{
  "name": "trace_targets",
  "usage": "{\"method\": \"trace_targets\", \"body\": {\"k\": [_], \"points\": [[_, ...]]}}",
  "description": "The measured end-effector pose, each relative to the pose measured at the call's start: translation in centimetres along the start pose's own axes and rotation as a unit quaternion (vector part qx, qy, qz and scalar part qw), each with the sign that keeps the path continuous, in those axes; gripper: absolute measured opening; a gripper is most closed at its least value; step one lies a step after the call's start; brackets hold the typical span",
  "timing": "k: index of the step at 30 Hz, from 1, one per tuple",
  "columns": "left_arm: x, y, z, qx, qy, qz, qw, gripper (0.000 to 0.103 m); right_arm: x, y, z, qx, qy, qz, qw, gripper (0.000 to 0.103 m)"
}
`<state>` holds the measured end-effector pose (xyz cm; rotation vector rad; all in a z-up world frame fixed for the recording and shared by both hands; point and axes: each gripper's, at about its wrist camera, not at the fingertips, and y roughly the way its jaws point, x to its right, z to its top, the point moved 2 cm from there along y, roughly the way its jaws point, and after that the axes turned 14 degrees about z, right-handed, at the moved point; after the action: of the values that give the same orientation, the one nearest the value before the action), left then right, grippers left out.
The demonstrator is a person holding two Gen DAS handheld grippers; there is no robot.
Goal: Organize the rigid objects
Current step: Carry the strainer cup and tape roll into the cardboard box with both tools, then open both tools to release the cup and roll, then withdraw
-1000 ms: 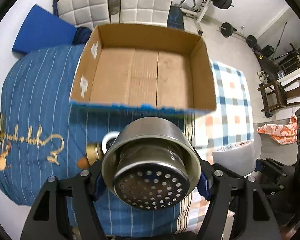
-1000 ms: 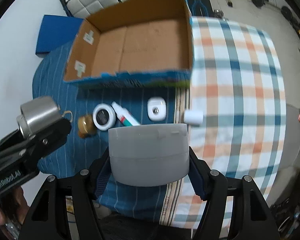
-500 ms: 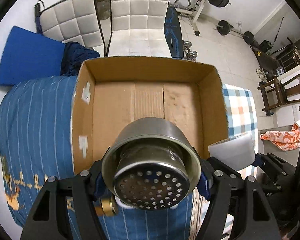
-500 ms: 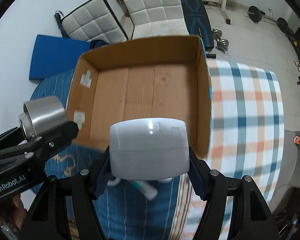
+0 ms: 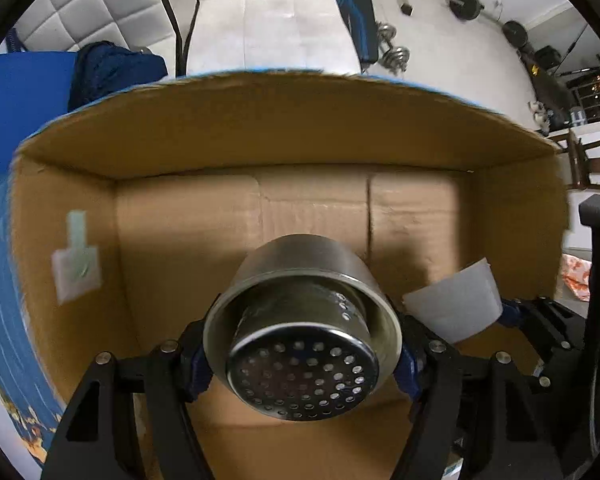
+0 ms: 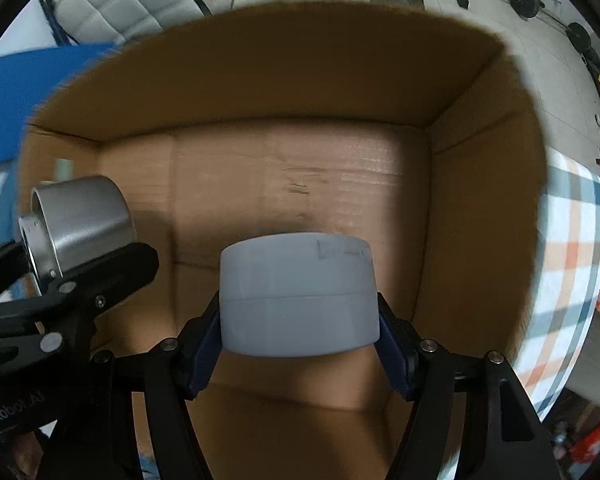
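Over the open cardboard box [image 5: 292, 208], both tools hung with a load each. The left tool [image 5: 302, 354] was closed on a steel strainer [image 5: 302, 344], its pads pressed against opposite sides of the flared rim, the perforated end facing the camera and the body pointing down into the box. The right tool [image 6: 300, 320] was closed on a grey tub [image 6: 298, 298], gripped across its round wall at about the seam between lid and base, with the seam roughly level. In the right view the strainer [image 6: 82, 224] showed at the left, just inside the box's left wall, while the tub sat nearer the middle; the two loads were apart, not touching. The strainer looked rigid and probably light, but polished metal is slippery, and a hold on a tapering rim could let it pivot or slide out, so a grip on the straighter body would likely be surer. The tub appeared stiff plastic with a matte, less slick surface; squeezing near the seam seemed sound, though too much force might pop the lid. Neither looked fragile, yet the strainer would probably clatter and roll if dropped on its side, so lowering it close to the cardboard floor before release seemed wise.
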<state>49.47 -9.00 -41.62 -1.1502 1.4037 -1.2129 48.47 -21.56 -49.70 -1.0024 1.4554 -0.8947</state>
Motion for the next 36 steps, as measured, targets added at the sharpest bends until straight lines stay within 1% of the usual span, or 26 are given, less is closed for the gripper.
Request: {"method": "trace_targets", "body": {"k": [3, 6, 11, 13, 14, 16, 19, 21, 22, 27, 28, 29, 32, 33, 34, 35, 36], "points": [[0.5, 1.4, 1.2, -0.011, 0.008, -0.002, 0.9999, 0.069, 0.1, 1.3, 1.3, -0.022, -0.006, -0.014, 1.0, 0.07], [1.2, 2.1, 2.1, -0.014, 0.014, -0.003, 0.9998, 0.069, -0.1, 1.6, 2.8, -0.027, -0.009, -0.019, 0.999, 0.07], [1.3, 2.6, 2.4, -0.026, 0.01, -0.011, 0.9996, 0.069, 0.2, 2.0, 4.5, -0.036, 0.002, -0.041, 0.999, 0.071], [0.9, 2.7, 2.2, -0.032, 0.007, -0.009, 0.9994, 0.069, 0.2, 2.2, 4.9, -0.046, 0.004, -0.037, 0.998, 0.071], [0.7, 2.8, 2.3, -0.034, 0.007, -0.013, 0.9993, 0.071, 0.3, 2.2, 5.0, -0.046, 0.007, -0.036, 0.998, 0.072], [0.8, 2.6, 2.2, -0.036, 0.006, -0.018, 0.9992, 0.071, 0.1, 2.1, 5.1, -0.049, 0.007, -0.033, 0.998, 0.074], [0.7, 1.7, 2.0, -0.038, 0.003, -0.019, 0.9991, 0.071, 0.1, 1.7, 5.2, -0.047, 0.011, -0.027, 0.998, 0.077], [0.7, 1.2, 1.8, -0.037, 0.004, -0.019, 0.9991, 0.071, 0.0, 1.3, 5.2, -0.047, 0.013, -0.027, 0.998, 0.077], [0.6, 0.8, 1.6, -0.035, 0.005, -0.017, 0.9992, 0.071, 0.1, 1.1, 5.6, -0.046, 0.014, -0.026, 0.999, 0.078], [0.3, -1.2, 1.1, -0.015, 0.005, 0.007, 0.9999, 0.071, -0.5, -0.3, 5.1, -0.039, 0.015, -0.022, 0.999, 0.085], [0.2, -1.5, 0.8, -0.013, 0.003, 0.006, 0.9999, 0.071, -0.7, -0.6, 5.0, -0.036, 0.015, -0.024, 0.999, 0.088], [0.0, -2.1, 0.4, -0.01, 0.0, 0.005, 0.9999, 0.071, -1.0, -1.0, 4.7, -0.032, 0.014, -0.027, 0.999, 0.094], [-0.5, -3.0, -0.2, 0.004, -0.008, 0.018, 0.9998, 0.071, -0.9, -1.6, 2.9, -0.02, 0.018, -0.02, 0.999, 0.096], [-0.8, -3.6, -0.8, 0.015, -0.013, 0.024, 0.9995, 0.073, -0.6, -2.0, 2.4, -0.013, 0.018, -0.019, 1.0, 0.096], [-1.1, -4.0, -1.4, 0.024, -0.017, 0.029, 0.9991, 0.076, -0.9, -2.1, 1.9, -0.007, 0.019, -0.018, 1.0, 0.1], [-1.4, -4.4, -1.9, 0.034, -0.022, 0.038, 0.9984, 0.084, -1.2, -2.4, 1.4, 0.003, 0.019, -0.019, 1.0, 0.103], [-1.8, -4.8, -2.4, 0.046, -0.025, 0.053, 0.9972, 0.088, -1.5, -2.6, 1.0, 0.01, 0.019, -0.019, 1.0, 0.103]]}}
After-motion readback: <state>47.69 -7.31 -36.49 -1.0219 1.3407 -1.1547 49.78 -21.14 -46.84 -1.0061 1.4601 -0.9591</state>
